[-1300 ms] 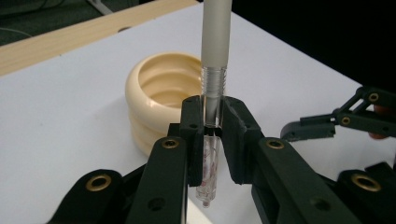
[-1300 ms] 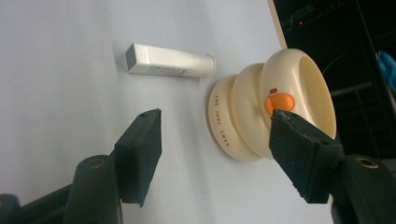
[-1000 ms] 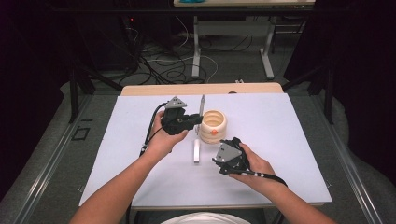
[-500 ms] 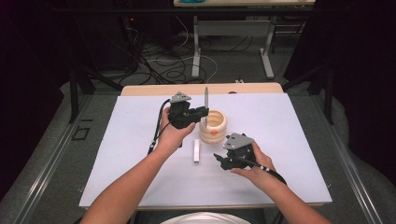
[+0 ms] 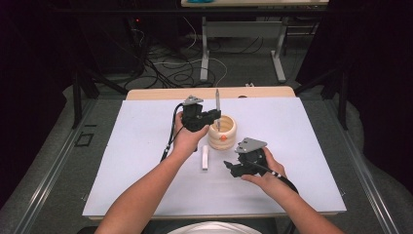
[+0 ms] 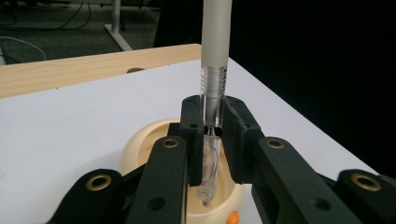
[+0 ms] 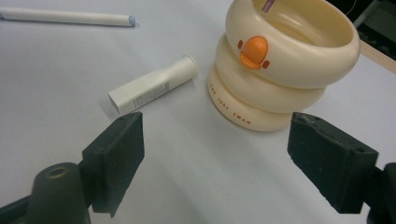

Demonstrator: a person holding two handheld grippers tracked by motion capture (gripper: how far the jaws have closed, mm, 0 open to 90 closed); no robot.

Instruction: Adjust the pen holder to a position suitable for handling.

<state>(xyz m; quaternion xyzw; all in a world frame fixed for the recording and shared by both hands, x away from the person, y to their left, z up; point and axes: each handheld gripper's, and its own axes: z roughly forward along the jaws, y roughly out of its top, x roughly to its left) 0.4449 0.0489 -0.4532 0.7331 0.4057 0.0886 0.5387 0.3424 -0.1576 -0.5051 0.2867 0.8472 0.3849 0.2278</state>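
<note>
My left gripper [image 5: 213,117] [image 6: 212,122] is shut on a grey-and-clear pen [image 5: 217,103] [image 6: 216,46] and holds it upright. The pen's lower end sits inside a cream ring-shaped holder with an orange beak [image 5: 223,138] [image 6: 140,145] [image 7: 280,70]. A short white cap [image 5: 205,157] [image 7: 152,87] lies on the white table to the left of the holder. My right gripper [image 5: 230,168] [image 7: 217,129] hovers low in front of the holder. It is open, with nothing between its jaws.
A long white pen [image 7: 65,17] lies on the table beyond the cap. The white tabletop [image 5: 302,146] ends in a wooden strip [image 5: 160,93] at the far edge. Cables and desk legs [image 5: 204,53] stand on the floor behind it.
My left gripper has carried the upright pen a little to the right, over the holder, and the pen's tip now dips into it. My right gripper has shifted slightly right.
</note>
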